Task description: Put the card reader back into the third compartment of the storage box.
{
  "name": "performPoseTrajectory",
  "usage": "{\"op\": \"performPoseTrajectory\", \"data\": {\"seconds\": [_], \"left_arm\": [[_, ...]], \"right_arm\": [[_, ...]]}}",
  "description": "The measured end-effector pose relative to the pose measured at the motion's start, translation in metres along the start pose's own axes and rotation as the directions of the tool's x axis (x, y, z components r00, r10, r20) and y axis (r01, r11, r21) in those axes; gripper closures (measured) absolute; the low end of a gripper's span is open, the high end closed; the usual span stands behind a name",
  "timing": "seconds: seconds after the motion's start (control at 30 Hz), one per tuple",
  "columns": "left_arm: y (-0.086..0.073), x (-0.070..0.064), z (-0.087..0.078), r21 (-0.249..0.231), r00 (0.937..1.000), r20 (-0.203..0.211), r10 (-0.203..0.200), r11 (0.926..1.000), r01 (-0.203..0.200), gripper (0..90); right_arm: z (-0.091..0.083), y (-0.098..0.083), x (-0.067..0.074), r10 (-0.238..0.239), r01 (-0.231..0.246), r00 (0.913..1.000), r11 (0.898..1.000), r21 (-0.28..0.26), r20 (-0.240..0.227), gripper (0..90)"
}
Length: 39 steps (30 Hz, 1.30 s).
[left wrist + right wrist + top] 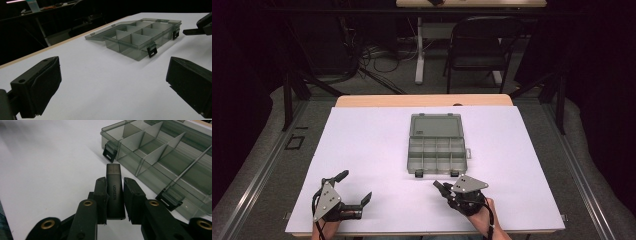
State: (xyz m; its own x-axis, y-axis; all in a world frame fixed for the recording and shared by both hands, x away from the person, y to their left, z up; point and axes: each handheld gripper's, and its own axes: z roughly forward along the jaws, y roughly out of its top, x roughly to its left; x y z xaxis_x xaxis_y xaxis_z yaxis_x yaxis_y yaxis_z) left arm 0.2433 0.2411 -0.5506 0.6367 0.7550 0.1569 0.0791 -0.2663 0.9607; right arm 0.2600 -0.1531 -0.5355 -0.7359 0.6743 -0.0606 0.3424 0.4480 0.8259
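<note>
A smoky clear compartment box (436, 152) lies open in the middle of the white table, its lid (435, 125) folded back flat; its compartments look empty. The same box (140, 37) (162, 152) has two black front latches. My right gripper (115, 185) (438, 186) is shut on a dark grey UGREEN stick (114, 190), whose metal end points toward the box's near wall, a little short of it. My left gripper (356, 186) (112, 80) rests at the near left of the table, jaws wide apart with nothing between them.
The white sheet (362, 145) covers a wooden table (422, 100). Beyond the far edge stand a black folding chair (479, 47), a white table leg (419, 50) and loose cables (382, 57) on the floor. Dark rails run along both sides.
</note>
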Motion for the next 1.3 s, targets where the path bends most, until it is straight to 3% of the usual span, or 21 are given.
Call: {"op": "performPoseTrajectory", "data": {"seconds": [1.3], "left_arm": [[0.0,0.0,0.0,-0.004,1.0,-0.002,-0.003,1.0,0.003,0.1]], "right_arm": [[-0.009,0.013,-0.03,0.04,-0.037,0.9974,0.998,-0.059,0.06,73.6]]}}
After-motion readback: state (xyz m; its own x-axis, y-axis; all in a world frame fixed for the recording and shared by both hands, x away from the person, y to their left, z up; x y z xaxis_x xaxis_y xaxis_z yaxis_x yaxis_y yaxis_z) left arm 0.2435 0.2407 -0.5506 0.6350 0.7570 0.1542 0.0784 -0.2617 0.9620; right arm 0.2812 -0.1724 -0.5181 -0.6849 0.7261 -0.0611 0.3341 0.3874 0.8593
